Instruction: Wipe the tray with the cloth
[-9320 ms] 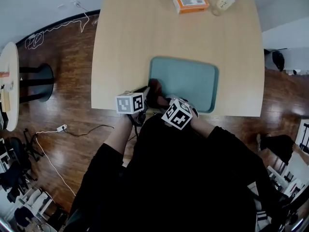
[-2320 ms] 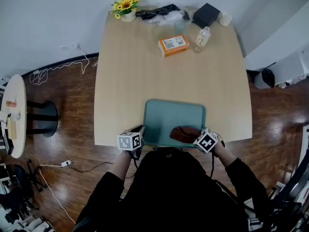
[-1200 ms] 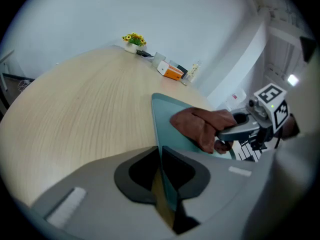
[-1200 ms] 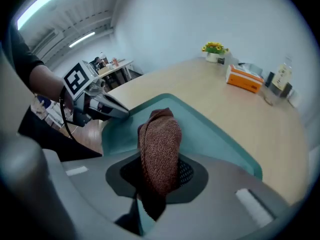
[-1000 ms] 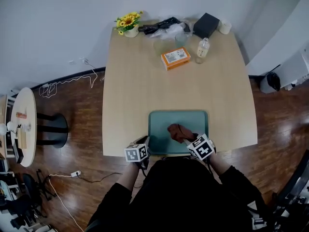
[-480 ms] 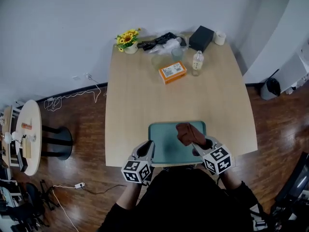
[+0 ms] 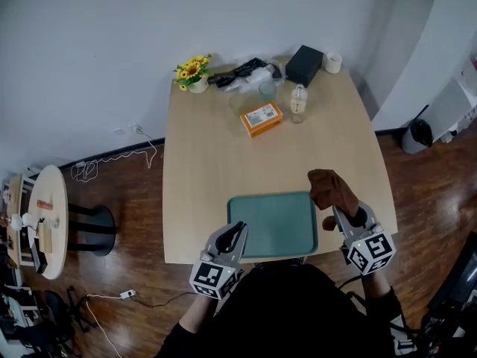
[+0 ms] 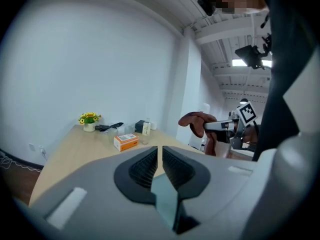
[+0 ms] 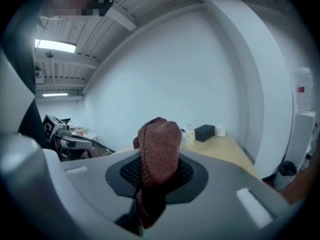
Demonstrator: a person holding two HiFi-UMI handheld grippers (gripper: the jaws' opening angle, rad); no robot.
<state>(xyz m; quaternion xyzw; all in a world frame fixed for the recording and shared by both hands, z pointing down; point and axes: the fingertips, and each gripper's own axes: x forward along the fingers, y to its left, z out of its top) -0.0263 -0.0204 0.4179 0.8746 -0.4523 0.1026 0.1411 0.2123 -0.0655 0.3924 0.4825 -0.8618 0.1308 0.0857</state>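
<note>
Fingers of the right gripper (image 7: 339, 213) grasped the brown cloth (image 7: 332, 189), held in the air at the teal tray's (image 7: 272, 226) 2 o'clock. Fingers of the left gripper (image 7: 240, 231) were clenched on nothing near the tray's 8 o'clock edge, over the table (image 7: 216, 148).

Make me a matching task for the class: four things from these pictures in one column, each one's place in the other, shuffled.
1 cloth
2 tray
3 orange box
4 flowers

A far left corner of the table
B in the right gripper
C near table edge
D beside the bottle

Pairs: 1-B, 2-C, 3-D, 4-A
</note>
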